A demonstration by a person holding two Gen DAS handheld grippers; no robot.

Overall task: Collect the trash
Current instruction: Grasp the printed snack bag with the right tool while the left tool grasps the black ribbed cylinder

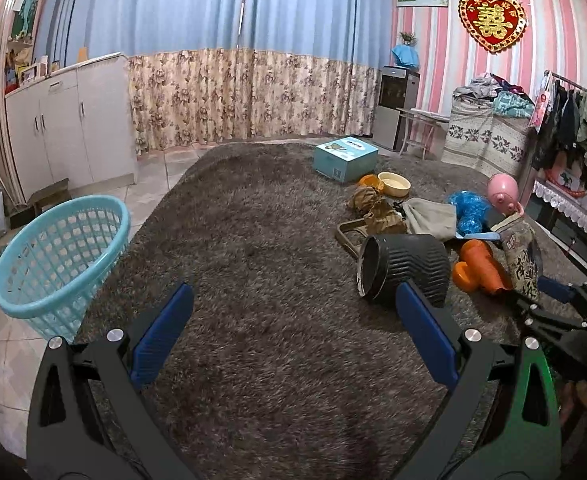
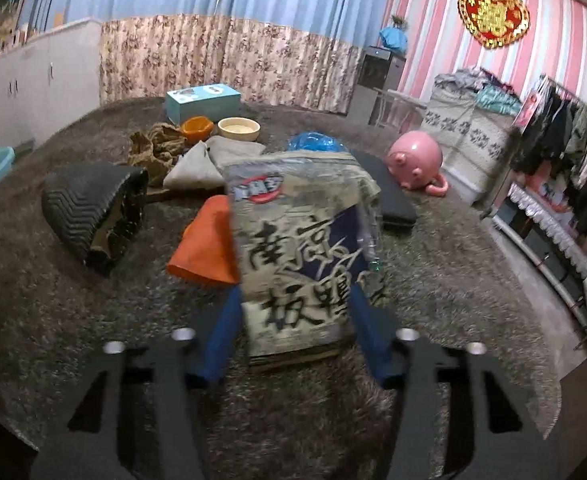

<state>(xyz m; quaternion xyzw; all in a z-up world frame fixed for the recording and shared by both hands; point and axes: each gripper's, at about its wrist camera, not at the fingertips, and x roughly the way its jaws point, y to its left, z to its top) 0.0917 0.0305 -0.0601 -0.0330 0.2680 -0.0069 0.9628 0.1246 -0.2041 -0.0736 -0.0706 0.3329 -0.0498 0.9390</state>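
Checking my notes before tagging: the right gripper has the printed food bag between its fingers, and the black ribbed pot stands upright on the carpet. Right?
Not quite. The black ribbed pot lies on its side on the carpet, as the left wrist view shows. The rest holds: the printed food bag sits between the fingers of the right gripper.

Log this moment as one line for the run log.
stage: pickup | right gripper: shut on printed food bag | left gripper: open, nothing between | blue basket: on floor, left
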